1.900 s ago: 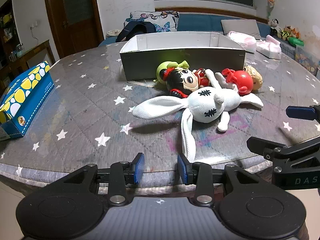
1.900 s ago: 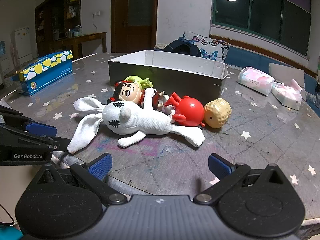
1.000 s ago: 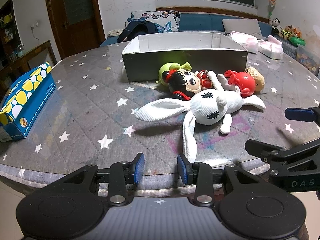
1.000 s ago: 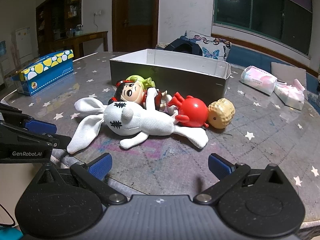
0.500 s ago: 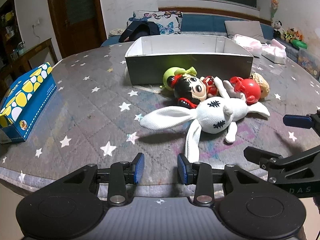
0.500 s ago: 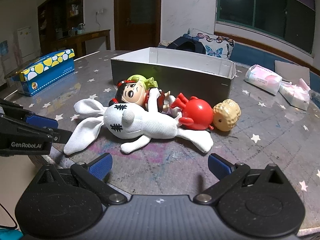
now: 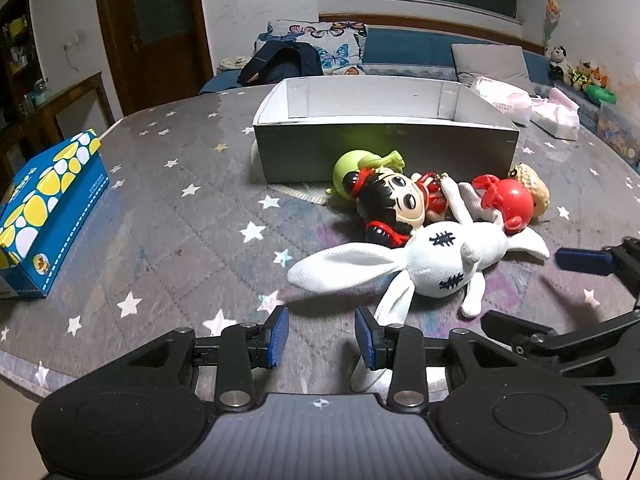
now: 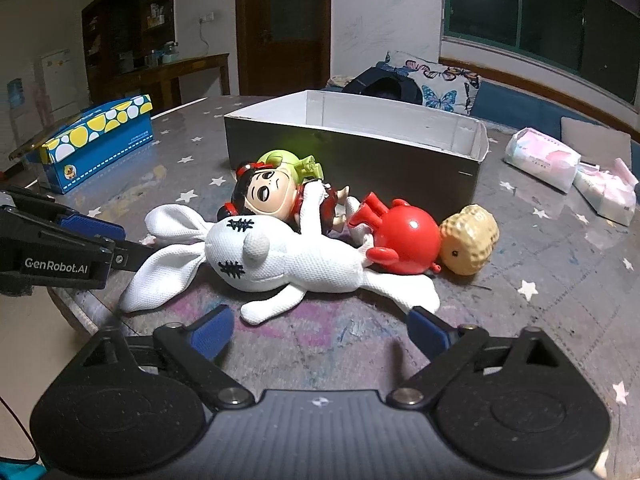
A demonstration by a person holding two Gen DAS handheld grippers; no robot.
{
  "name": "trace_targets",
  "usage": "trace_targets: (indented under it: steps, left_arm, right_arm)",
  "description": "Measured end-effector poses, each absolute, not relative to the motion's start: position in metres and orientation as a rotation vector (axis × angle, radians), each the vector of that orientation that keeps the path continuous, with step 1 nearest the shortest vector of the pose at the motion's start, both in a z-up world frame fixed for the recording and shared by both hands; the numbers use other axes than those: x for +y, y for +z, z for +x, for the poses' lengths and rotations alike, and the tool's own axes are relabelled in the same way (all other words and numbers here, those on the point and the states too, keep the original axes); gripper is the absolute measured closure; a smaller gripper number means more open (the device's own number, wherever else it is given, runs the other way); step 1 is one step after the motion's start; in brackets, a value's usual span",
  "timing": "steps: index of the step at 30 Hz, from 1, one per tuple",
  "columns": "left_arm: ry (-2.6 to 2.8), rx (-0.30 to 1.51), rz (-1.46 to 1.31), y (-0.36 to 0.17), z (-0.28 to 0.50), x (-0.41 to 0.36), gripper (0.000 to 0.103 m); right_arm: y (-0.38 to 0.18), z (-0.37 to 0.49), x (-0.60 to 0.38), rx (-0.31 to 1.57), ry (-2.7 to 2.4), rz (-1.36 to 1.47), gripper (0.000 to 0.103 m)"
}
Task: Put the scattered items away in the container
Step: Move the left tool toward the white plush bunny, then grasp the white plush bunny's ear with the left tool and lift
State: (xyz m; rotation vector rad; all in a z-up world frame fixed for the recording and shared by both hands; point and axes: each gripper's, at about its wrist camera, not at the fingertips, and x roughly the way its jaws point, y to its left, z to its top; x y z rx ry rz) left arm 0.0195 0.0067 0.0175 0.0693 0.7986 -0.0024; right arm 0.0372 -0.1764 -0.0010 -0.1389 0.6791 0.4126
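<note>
White plush rabbit (image 8: 280, 264) just ahead of parted right tongs (image 8: 320, 330).

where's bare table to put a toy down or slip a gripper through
Free: the starred tabletop between the blue tissue box and the white rabbit, and the patch between the peanut toy and the pink tissue packs. The grey box looks empty where visible. Crowded: the doll, red toy and rabbit piled against its front wall.

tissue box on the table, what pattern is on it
Blue with yellow and white rounded blotches on the tissue box; it shows best in the left wrist view.
</note>
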Motion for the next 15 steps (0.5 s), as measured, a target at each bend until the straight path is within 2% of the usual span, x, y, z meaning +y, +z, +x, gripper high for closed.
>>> trace_targets:
  steps: [15]
  left_arm:
    - [-0.113, 0.825, 0.037, 0.020, 0.039, 0.006, 0.065]
  right_arm:
    - [0.003, 0.059, -0.172, 0.686, 0.457, -0.187, 0.013]
